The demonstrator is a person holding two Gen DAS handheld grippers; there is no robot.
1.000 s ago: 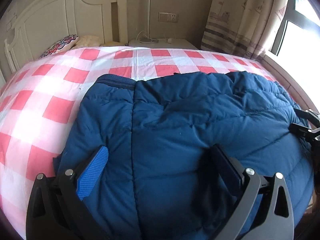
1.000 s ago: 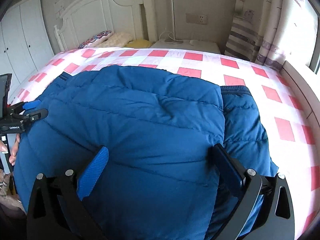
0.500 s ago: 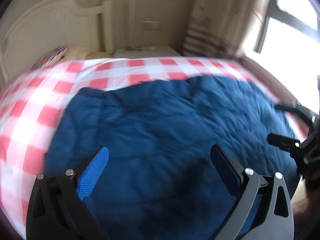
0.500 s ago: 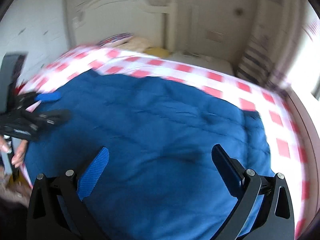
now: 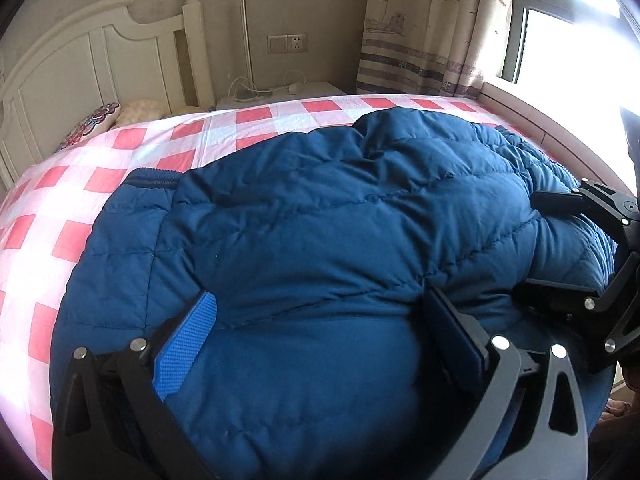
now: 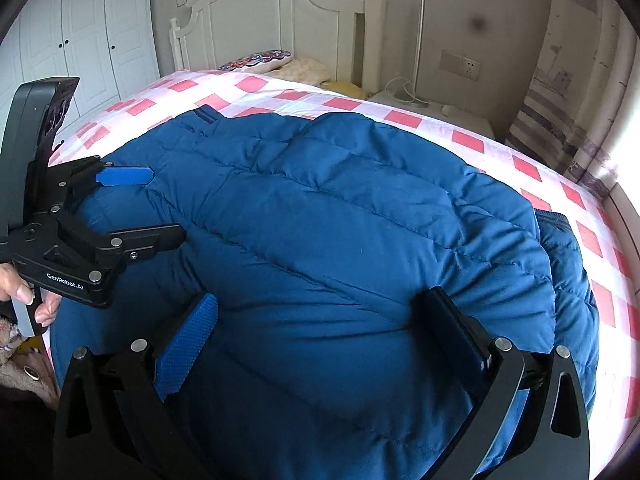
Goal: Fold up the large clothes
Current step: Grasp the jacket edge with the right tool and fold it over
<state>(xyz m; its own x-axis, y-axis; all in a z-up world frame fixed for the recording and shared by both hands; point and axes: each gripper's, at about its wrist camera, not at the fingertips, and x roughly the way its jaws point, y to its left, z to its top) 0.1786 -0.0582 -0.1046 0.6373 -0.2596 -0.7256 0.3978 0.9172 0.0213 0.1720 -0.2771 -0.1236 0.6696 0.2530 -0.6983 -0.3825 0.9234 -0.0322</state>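
A blue puffer jacket lies bunched on the pink checked bed sheet, with a ribbed cuff at its left edge. My left gripper is open, its fingers pressed into the jacket's near edge with padding bulging between them. At the right of this view, my right gripper is open over the jacket. In the right wrist view the jacket fills the middle. My right gripper stands open on its near edge. The left gripper shows at the left, open, held by a hand.
A white headboard and pillows stand at the far end of the bed. A nightstand with cables sits beside it. Curtain and window ledge run along the right. White wardrobe doors line the left wall.
Both grippers swung through a blurred move and now sit closer together, each seen larger in the other's view. They stay open on the jacket's near edge.
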